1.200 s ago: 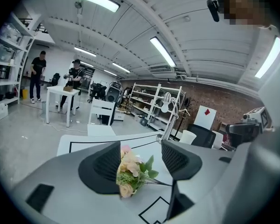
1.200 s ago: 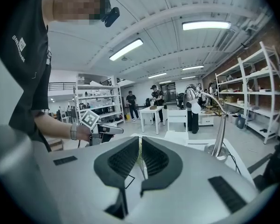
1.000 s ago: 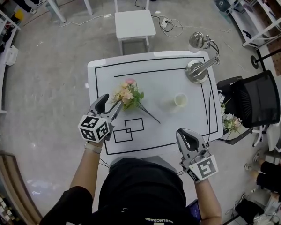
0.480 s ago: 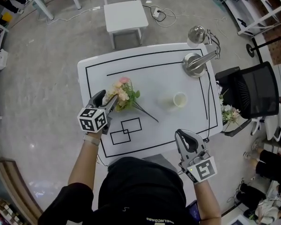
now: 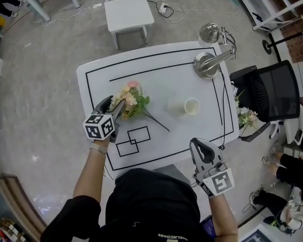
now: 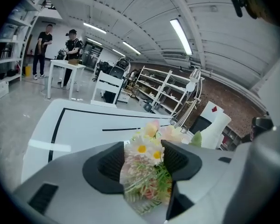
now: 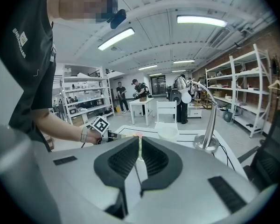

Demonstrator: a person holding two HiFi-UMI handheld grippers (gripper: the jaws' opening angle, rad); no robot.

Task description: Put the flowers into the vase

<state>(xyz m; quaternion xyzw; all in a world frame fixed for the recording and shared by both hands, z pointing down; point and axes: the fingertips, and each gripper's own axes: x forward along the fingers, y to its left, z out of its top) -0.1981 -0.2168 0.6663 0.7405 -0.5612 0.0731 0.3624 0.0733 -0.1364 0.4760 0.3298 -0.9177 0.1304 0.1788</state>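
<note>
Flowers [image 5: 133,101] between left gripper [image 5: 116,106] fingers, vase [image 5: 191,106] near, lamp [image 5: 208,67] behind

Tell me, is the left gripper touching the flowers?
Touching. In the left gripper view, the flowers sit squeezed between the two jaws of the left gripper, with petals and leaves pressed against both sides.

The flowers [image 5: 132,101] are pink, cream, yellow and green; the table [image 5: 161,82] is white with black lines.
</note>
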